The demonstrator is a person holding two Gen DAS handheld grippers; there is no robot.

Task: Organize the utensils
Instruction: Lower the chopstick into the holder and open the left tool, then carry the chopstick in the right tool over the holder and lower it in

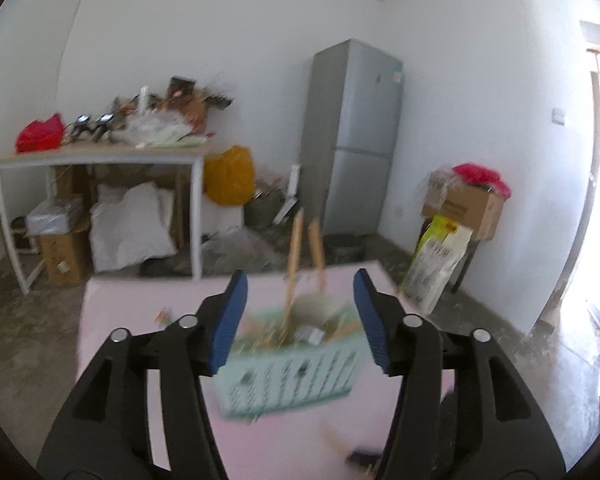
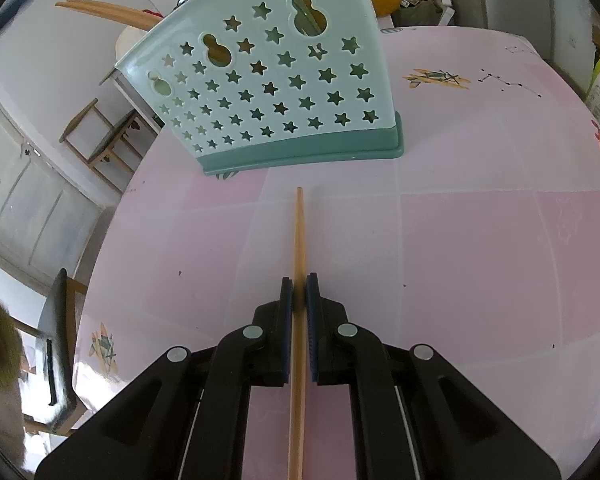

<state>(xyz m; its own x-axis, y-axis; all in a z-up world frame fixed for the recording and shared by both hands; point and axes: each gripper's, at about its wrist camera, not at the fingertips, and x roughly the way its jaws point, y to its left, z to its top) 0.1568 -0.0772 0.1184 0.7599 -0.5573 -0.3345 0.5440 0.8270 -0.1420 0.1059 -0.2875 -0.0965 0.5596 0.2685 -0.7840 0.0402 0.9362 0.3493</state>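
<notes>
Table (image 2: 460, 240): pink, in a messy room with a fridge (image 1: 356, 136).
Holder (image 2: 276, 80): green, wooden sticks (image 1: 304, 256) inside.
Left tool (image 1: 300, 320): spread, empty.
Right tool (image 2: 299, 300): pinching a chopstick (image 2: 299, 232).

The pink surface (image 2: 460, 240) lies bare between the right gripper (image 2: 299, 280) and the mint utensil holder (image 2: 276, 80), so a hand could sweep through there freely. A wooden chopstick (image 2: 299, 240), clamped in that gripper's jaws, points straight at the holder's base with a gap left before it. The holder stands upright as the one obstacle, with more chopsticks (image 1: 304, 248) sticking up out of its top. The left gripper (image 1: 300, 316) hangs above it, jaws spread apart with nothing between them. To the holder's right the surface runs clear to its edge.
</notes>
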